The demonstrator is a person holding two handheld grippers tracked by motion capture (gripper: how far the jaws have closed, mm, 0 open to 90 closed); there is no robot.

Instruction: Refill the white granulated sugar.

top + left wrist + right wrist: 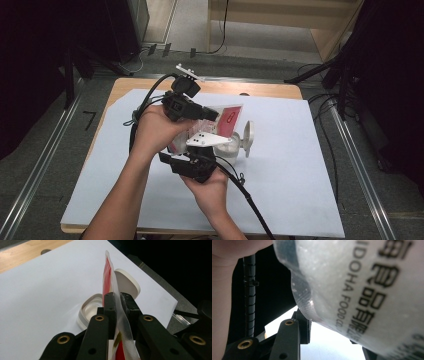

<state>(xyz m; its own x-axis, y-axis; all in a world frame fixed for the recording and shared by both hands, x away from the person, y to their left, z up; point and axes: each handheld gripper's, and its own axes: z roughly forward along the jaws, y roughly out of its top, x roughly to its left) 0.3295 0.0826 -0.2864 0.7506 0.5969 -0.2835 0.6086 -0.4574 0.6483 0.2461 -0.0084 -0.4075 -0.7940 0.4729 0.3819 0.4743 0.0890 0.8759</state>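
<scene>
Here we hold a red and clear plastic pouch [226,120] in the air over the middle of the desk [300,200], which is covered by a white sheet [280,165]. Our left gripper [117,298] is clamped on the pouch's thin edge, the film pinched flat between the two black jaws and rising upright beyond them. Our right gripper [200,162] comes at the pouch from the near side; in the right gripper view the pouch's printed clear film lies across its jaws, but we cannot tell whether they press on it. Below the pouch a white tub [87,311] sits on the sheet, its hinged lid [128,282] standing open on the side toward the desk's right edge.
</scene>
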